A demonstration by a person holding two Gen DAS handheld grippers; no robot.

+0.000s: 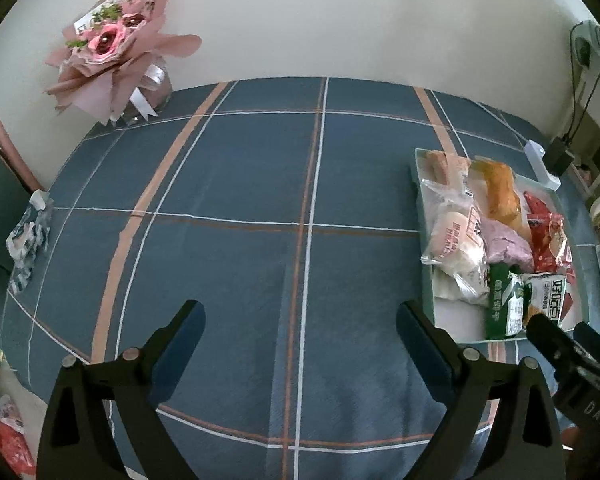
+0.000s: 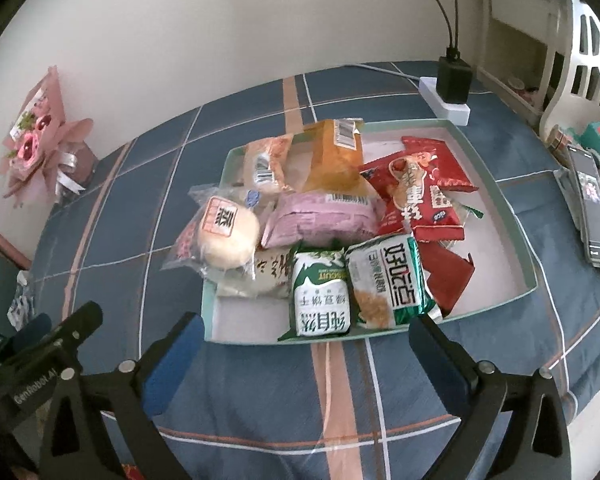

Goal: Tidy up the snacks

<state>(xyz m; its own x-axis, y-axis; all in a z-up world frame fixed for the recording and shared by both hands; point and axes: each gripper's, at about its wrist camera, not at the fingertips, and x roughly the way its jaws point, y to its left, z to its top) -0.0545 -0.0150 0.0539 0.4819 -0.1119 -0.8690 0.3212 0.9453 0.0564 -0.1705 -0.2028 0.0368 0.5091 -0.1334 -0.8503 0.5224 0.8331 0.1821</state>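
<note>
- One shallow pale-green tray [image 2: 496,184] holds the snacks in a heap: two green packets [image 2: 320,292], two red packets [image 2: 416,196], one purple pack [image 2: 320,220], one orange bag [image 2: 332,156], one round white bun [image 2: 228,240].
- Left gripper [image 1: 300,328] and right gripper [image 2: 306,340]: both spread wide, nothing between the fingers.
- One blue plaid cloth [image 1: 240,168] covers the table; one pink bouquet [image 1: 116,44] stands by the cream wall [image 1: 340,16].

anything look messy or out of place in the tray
Yes. The snacks in the tray are heaped toward its left side, overlapping at odd angles. The bun bag hangs over the left rim, and the green biscuit pack pokes over the near rim. The right part is mostly bare.
</note>
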